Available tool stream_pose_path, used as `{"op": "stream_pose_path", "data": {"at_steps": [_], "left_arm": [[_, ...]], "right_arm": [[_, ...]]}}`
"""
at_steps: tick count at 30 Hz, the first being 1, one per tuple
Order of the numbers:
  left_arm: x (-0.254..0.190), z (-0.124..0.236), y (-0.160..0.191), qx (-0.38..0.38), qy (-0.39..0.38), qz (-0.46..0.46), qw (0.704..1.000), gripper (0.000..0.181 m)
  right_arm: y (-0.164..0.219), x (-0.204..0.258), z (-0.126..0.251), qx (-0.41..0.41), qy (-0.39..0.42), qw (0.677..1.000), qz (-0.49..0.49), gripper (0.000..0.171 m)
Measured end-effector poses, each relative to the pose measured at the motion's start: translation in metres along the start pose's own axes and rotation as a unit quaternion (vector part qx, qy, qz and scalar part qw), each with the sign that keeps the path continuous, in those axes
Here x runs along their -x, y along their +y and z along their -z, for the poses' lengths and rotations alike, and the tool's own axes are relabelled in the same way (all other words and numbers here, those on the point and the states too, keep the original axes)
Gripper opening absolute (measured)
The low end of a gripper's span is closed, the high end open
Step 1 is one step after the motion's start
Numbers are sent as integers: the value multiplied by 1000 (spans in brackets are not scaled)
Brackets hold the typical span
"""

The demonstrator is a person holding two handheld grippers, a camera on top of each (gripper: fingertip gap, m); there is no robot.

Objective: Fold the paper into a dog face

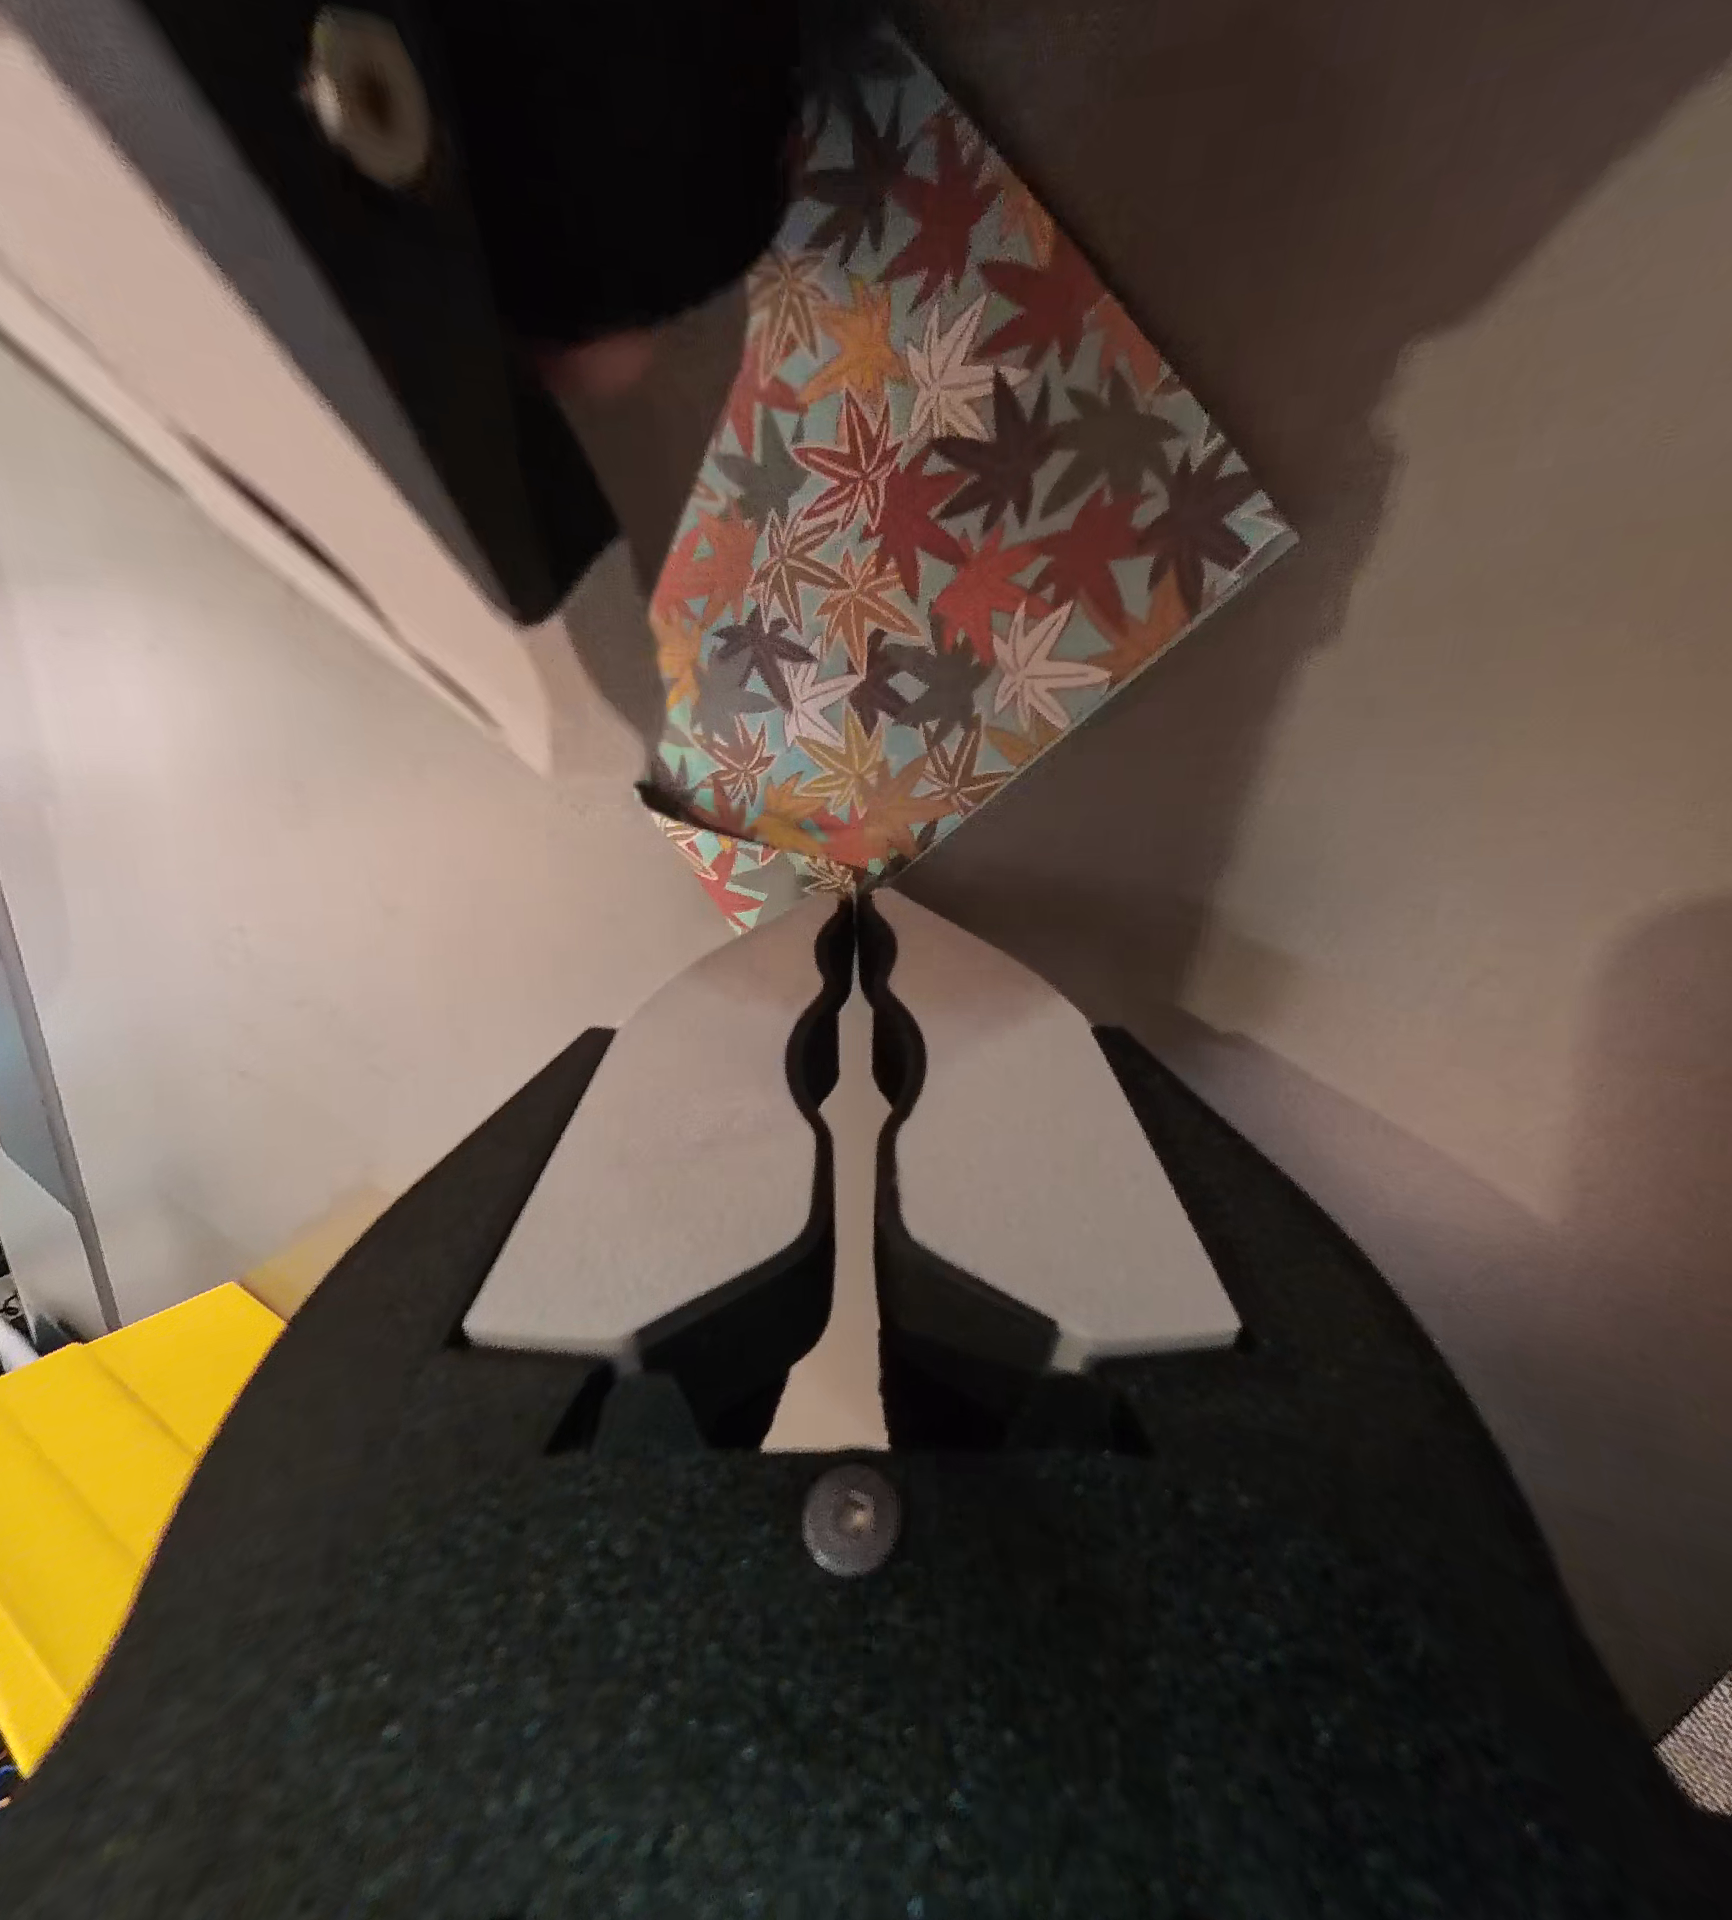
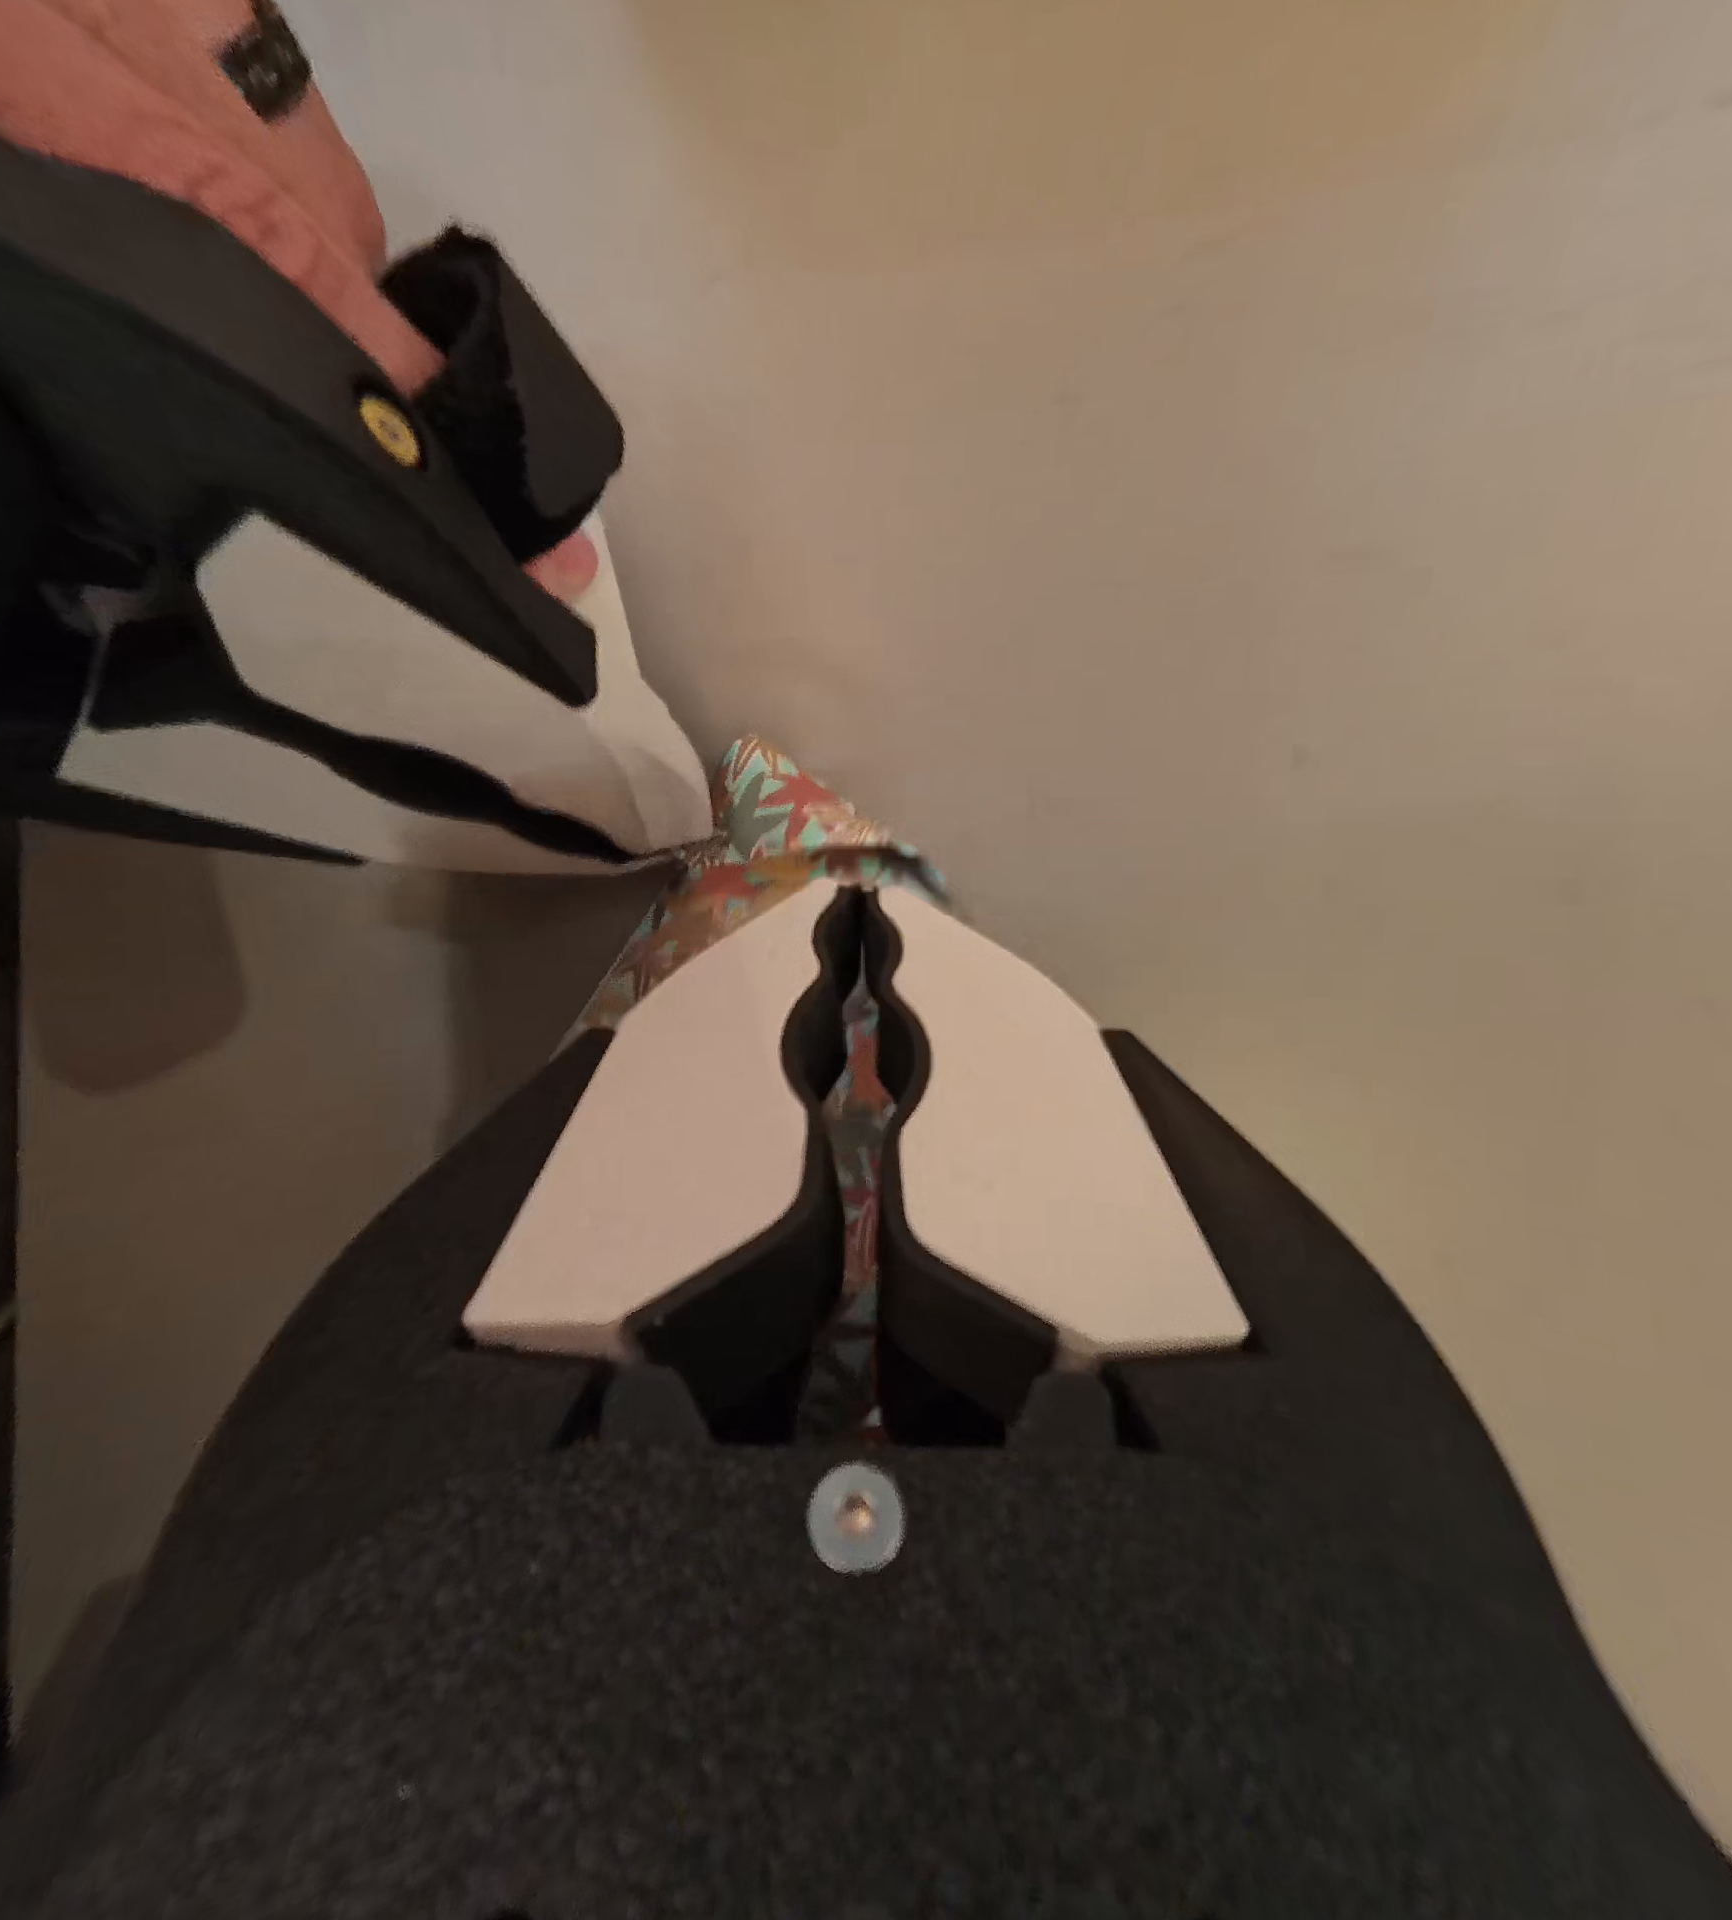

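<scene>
paper [image 1: 945, 520] ahead of left gripper [image 1: 857, 914], on table [image 1: 322, 831]

Both views are dim and warm-toned, with strong wide-angle bending toward the edges. In the left wrist view, hard-edged dark shadows fall across the desk [image 1: 1464, 727] at right, and the upper left corner is smeared with blur. In the right wrist view, the desk glows yellowish at upper right, a soft shadow lies at left, and the hand [image 2: 218, 156] is blurred.
</scene>
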State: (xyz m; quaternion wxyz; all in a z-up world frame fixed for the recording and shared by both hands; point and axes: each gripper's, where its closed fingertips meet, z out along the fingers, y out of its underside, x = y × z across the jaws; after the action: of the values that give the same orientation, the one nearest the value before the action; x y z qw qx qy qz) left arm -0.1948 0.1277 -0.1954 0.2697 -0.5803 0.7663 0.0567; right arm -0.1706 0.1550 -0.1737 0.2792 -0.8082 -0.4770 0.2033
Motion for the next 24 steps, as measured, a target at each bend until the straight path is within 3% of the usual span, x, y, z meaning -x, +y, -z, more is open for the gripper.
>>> {"op": "stream_pose_path", "data": {"at_steps": [4, 11, 24], "left_arm": [[-1, 0, -2, 0, 0, -7, 1000, 0], [-3, 1, -3, 2, 0, -12, 1000, 0], [-5, 2, -2, 2, 2, -14, 1000, 0]], "right_arm": [[16, 1, -8, 22, 3, 1000, 1, 0], [-13, 7, -4, -34, -10, 999, -27, 0], [8, -4, -19, 4, 14, 998, -60, 0]]}}
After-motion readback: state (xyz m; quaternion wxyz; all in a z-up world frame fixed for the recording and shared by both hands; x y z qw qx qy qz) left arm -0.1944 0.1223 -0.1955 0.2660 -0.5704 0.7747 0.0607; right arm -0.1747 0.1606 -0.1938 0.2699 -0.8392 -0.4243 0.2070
